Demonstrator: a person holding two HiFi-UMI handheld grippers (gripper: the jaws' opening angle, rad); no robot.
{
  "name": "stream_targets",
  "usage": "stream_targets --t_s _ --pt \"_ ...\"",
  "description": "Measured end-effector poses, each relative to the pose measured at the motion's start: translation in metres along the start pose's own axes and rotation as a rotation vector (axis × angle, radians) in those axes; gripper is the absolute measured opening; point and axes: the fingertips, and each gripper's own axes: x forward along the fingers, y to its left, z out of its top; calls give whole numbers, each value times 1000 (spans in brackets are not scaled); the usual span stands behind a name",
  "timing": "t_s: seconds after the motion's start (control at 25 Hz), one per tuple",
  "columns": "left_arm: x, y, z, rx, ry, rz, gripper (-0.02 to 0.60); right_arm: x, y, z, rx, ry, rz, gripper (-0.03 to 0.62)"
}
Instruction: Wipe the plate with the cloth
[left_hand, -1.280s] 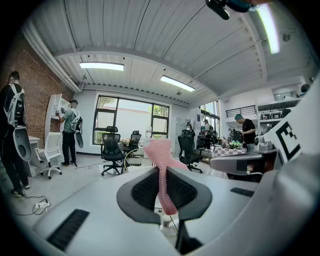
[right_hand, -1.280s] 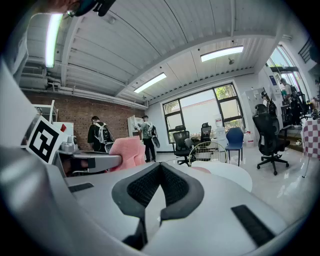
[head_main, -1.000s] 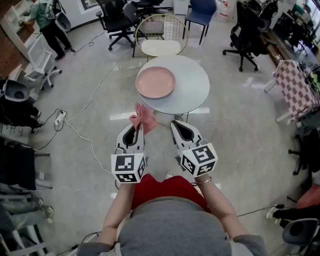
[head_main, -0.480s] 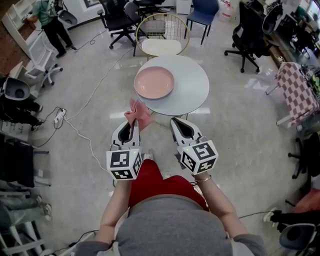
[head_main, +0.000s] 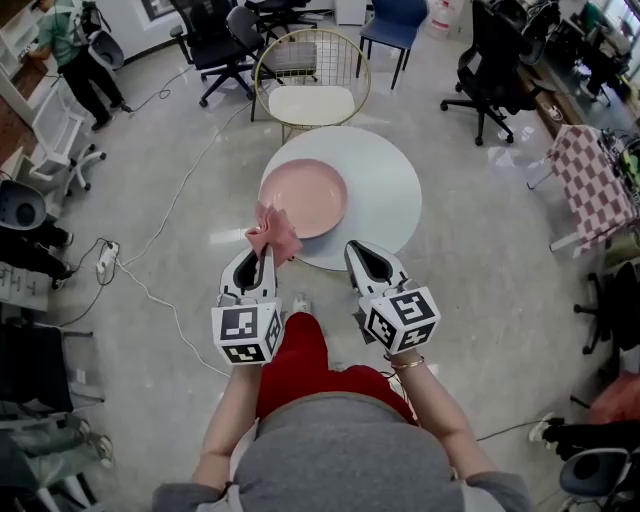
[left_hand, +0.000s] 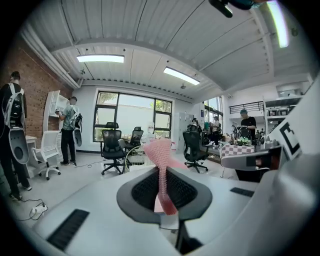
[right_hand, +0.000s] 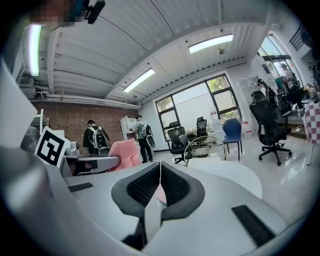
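A pink plate (head_main: 305, 197) lies on the left half of a round white table (head_main: 385, 190). My left gripper (head_main: 266, 255) is shut on a pink cloth (head_main: 273, 230), which sticks up past its tips just short of the plate's near-left rim. In the left gripper view the cloth (left_hand: 160, 170) stands pinched between the jaws of the left gripper (left_hand: 161, 172). My right gripper (head_main: 364, 256) is shut with nothing in it, held at the table's near edge. In the right gripper view the right gripper (right_hand: 159, 172) shows its jaws touching, with the cloth (right_hand: 124, 152) off to the left and the table (right_hand: 225, 172) ahead.
A gold wire chair (head_main: 308, 92) with a white seat stands beyond the table. Black office chairs (head_main: 222, 50) and a blue chair (head_main: 392, 25) are farther back. A white cable (head_main: 160, 250) runs over the floor at left. A checked cloth (head_main: 592, 185) hangs at right. A person (head_main: 68, 50) stands far left.
The table and plate have come nearer in the head view. Both grippers are now at the table's near edge, the cloth still held in the left one.
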Motion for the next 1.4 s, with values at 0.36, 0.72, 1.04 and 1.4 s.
stream_targets --t_s 0.36,0.72,1.04,1.4 --pt "119 74 11 -16 66 -66 37 123 -47 22 29 50 -71 29" --pt "194 94 -3 -44 161 -133 37 171 -99 16 60 124 -189 29" --pt "237 86 -30 -87 278 -143 37 193 -144 11 60 192 -181 29" --pt "292 51 -56 -99 415 -245 37 211 -182 -12 119 264 -190 29"
